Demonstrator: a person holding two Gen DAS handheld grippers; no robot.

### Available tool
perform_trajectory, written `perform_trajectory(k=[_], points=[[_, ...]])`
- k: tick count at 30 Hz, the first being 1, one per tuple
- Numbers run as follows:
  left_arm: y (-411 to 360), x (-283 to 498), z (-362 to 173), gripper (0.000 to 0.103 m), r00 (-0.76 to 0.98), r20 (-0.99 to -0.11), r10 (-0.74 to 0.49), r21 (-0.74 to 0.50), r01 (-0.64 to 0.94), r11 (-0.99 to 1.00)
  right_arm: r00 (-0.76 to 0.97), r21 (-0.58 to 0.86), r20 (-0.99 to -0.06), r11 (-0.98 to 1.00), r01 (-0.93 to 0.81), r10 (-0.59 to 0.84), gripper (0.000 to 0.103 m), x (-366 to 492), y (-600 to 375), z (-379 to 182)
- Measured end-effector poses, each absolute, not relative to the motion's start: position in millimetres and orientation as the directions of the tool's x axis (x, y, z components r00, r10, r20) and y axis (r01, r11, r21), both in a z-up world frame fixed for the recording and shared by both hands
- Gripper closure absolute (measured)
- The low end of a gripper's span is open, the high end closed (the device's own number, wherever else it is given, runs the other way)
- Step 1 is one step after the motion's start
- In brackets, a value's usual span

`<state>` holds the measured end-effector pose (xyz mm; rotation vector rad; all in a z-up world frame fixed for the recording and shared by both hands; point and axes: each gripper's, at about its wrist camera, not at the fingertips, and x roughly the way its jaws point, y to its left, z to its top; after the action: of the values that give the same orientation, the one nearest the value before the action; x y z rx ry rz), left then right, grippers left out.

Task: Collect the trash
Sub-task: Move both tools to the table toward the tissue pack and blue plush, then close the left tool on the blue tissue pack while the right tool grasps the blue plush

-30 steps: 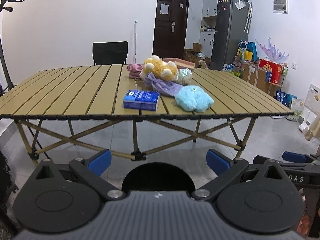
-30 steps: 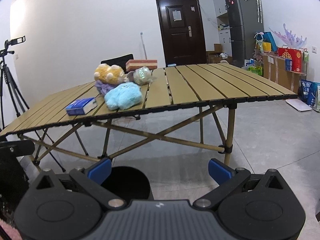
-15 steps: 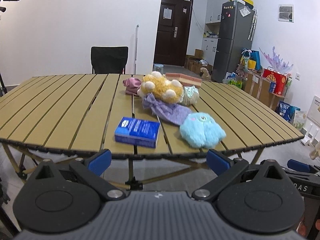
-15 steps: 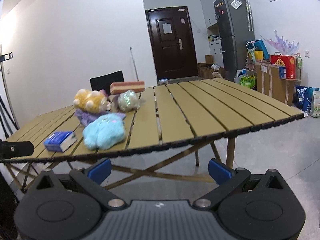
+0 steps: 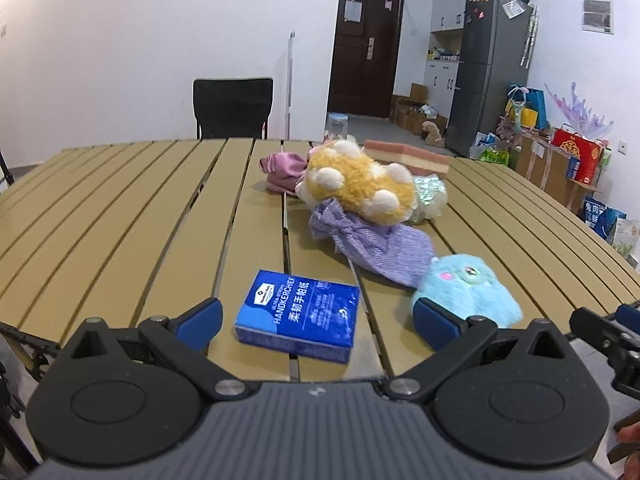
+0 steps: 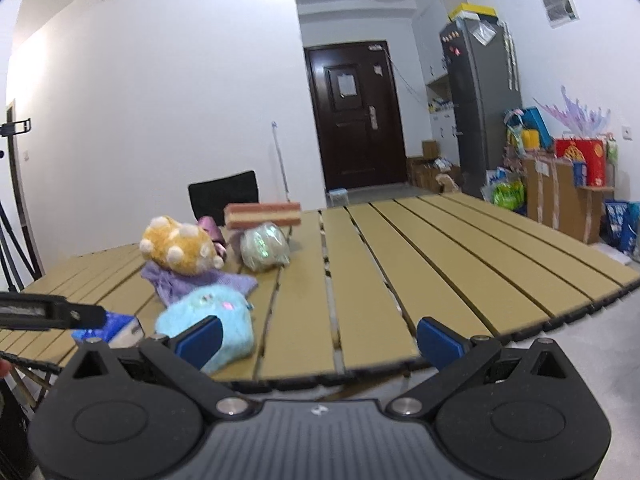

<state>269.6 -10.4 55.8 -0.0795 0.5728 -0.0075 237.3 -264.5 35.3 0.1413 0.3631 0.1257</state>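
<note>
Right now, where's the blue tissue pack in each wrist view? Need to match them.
Left wrist: blue tissue pack lies low centre, between the open left gripper fingers.
Right wrist: only a blurred corner at lower left, behind the left gripper's finger.
Shared landmark: light blue plush beside it.

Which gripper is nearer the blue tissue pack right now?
Left. The left gripper is open, with the blue tissue pack framed between its fingers at the table's near edge. The right gripper, also open, sits off to the pack's right, beyond the light-blue plush.
</note>
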Motion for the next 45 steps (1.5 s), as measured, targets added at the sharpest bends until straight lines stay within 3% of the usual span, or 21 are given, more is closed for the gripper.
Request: perform_trajectory(k=[11,13,16,34,45], points=[[-8,303,31,0.0,0.813,-0.581,0.043,-0.024,-0.07,0.997,0.919,0.13,-0.326,0.973,-0.189,0.222,0.0,273,-238,33],[-6,305,27,0.007,0.807,-0.589,0.042,-0.028,-0.072,0.997,0.915,0.131,-0.323,0.969,-0.211,0.243,0.0,278,-233,32],[-8,306,25,0.027,0.815,-0.578,0.044,-0.009,-0.06,0.998,0.911,0.131,-0.324,0.965,-0.225,0.257,0.0,282,-228,33],[18,288,46,0.028,0.855,-0.507,0.111,-0.032,-0.148,0.988,0.856,0.116,-0.417,0.952,-0.282,0.304,0.0,309,-183,12],[30,285,43,0.028,0.85,-0.513,0.119,-0.033,-0.158,0.987,0.865,0.031,-0.446,0.97,-0.242,0.23,0.0,326,-161,0]])
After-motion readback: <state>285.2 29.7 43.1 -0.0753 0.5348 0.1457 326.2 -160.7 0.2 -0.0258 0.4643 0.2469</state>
